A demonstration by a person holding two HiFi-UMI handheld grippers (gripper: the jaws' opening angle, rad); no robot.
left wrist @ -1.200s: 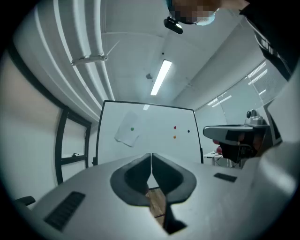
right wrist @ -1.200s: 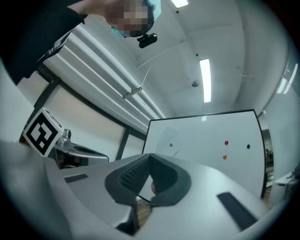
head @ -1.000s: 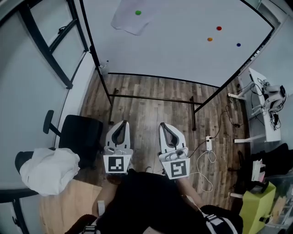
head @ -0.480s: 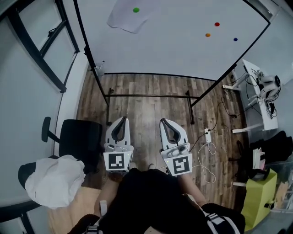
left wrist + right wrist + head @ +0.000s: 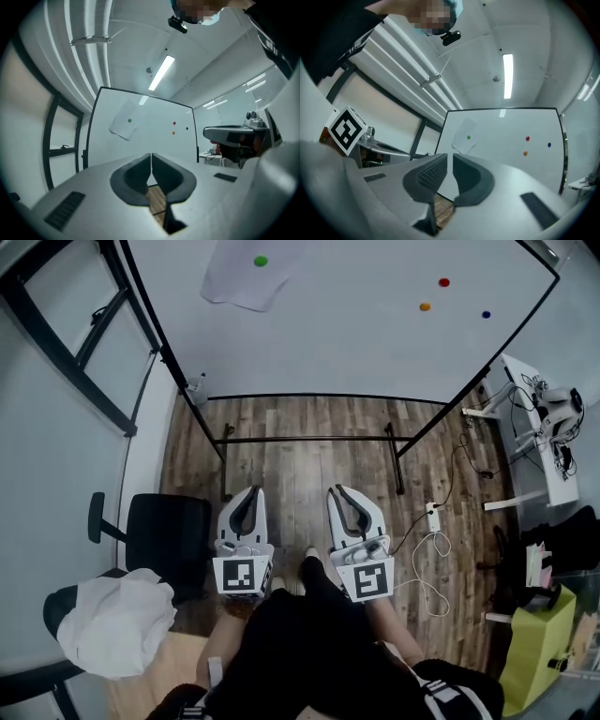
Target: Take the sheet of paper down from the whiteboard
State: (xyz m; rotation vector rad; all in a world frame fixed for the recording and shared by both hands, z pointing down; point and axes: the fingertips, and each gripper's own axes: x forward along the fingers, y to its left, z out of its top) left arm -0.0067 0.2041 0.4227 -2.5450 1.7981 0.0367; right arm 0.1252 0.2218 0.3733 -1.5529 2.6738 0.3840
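Observation:
The whiteboard [image 5: 356, 324] stands ahead on a black frame. A white sheet of paper [image 5: 239, 282] hangs tilted at its upper left, pinned by a green magnet [image 5: 261, 261]. Both grippers are held low, side by side in front of my body, pointing at the board and far short of it. My left gripper [image 5: 251, 493] is shut and empty; in its own view the paper [image 5: 123, 125] lies above the jaws. My right gripper [image 5: 339, 493] is empty, its jaws opening to a narrow gap. The paper [image 5: 465, 136] shows just above that gripper's tips.
Red [image 5: 443, 282], orange [image 5: 425, 307] and blue [image 5: 486, 314] magnets sit on the board's right half. The stand's crossbar [image 5: 309, 438] spans the wooden floor. A black office chair [image 5: 169, 535] with a white cloth [image 5: 114, 622] is left; a power strip [image 5: 433, 518] and desk [image 5: 539, 442] right.
The view has shifted, so the paper sits further left and higher in it. Both grippers stay side by side before my body. A shoe now shows between them.

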